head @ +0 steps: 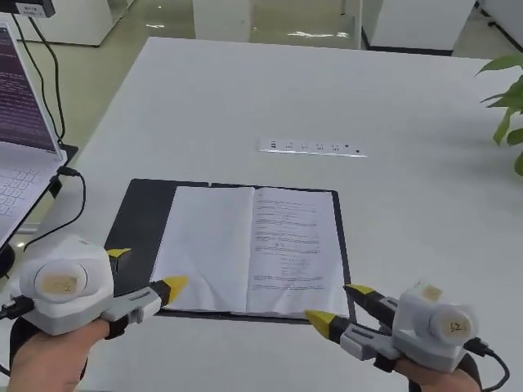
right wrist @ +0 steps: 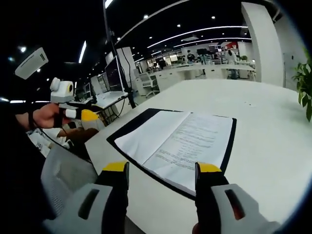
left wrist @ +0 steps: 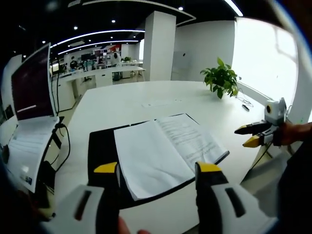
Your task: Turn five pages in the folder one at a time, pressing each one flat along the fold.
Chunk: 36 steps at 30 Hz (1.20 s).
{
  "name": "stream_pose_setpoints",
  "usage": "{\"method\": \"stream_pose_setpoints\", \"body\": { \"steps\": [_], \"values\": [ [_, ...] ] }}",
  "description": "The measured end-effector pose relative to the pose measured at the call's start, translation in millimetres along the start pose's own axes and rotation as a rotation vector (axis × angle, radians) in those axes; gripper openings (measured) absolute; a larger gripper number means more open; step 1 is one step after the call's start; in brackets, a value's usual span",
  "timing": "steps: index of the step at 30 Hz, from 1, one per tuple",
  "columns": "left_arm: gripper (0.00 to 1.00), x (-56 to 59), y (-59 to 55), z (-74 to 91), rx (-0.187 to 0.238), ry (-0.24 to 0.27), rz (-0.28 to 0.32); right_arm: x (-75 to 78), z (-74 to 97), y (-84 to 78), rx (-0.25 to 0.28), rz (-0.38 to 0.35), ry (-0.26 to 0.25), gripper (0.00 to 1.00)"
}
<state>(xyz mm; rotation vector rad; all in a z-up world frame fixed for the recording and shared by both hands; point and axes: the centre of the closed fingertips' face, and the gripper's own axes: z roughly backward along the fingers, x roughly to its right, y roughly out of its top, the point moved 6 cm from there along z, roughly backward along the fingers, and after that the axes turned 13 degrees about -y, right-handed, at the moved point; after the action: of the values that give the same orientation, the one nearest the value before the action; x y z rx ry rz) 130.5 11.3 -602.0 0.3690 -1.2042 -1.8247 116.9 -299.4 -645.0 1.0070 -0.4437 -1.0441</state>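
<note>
1. Holding nothing, the left tongs (head: 147,269) sit with their yellow-tipped jaws wide apart, just off the near left corner of the folder and not touching it.
2. The right tongs (head: 340,305) are likewise spread and empty, just beside the near right corner, tips pointing in toward the paper.
3. The folder (head: 139,220) lies open and flat on the counter (head: 409,204), between the two pairs of tongs and a little beyond them. Its black cover shows as a wide band on the left and a thin border on the right.
4. The left page (head: 204,245) is blank white and the right page (head: 294,237) carries printed text. They meet at the fold (head: 252,245), which runs from near to far down the middle.
5. Both pages look settled, with no sheet lifted or curling. I judge this to be a pause between turns or the approach to one. How many of the five are done cannot be told.
6. The next move likely calls for the right tongs to close lightly on the near right edge of the printed page, taking one sheet and no more, and carry it over to the left.
7. One pair of tongs would then need to run down the fold to press the page flat.
8. Farther out, a socket strip (head: 310,148) sits in the counter beyond the folder, a laptop (head: 16,122) stands at the far left, and a plant (head: 507,106) is at the right edge.
</note>
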Motion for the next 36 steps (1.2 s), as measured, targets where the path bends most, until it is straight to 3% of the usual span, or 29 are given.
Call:
{"method": "stream_pose_setpoints", "body": {
  "steps": [4,10,17,27,36],
  "values": [
    [0.64,2.0,-0.1,4.2,-0.021,0.007,-0.050,2.7,7.3,10.4,0.031,-0.035,0.003,0.57],
    [0.70,2.0,0.5,10.1,-0.015,-0.013,-0.056,5.4,12.9,7.9,0.021,-0.021,-0.009,0.61],
    [0.70,-1.3,4.3,13.3,-0.011,-0.022,-0.047,8.8,20.3,3.0,0.025,-0.055,-0.030,0.62],
    [0.72,1.2,15.1,8.0,-0.022,-0.063,-0.076,8.2,23.4,-1.4,0.022,-0.069,-0.045,0.64],
    [0.72,9.7,16.6,-8.8,-0.069,-0.125,-0.113,9.2,24.2,2.4,0.037,-0.098,-0.065,0.65]
  ]
}}
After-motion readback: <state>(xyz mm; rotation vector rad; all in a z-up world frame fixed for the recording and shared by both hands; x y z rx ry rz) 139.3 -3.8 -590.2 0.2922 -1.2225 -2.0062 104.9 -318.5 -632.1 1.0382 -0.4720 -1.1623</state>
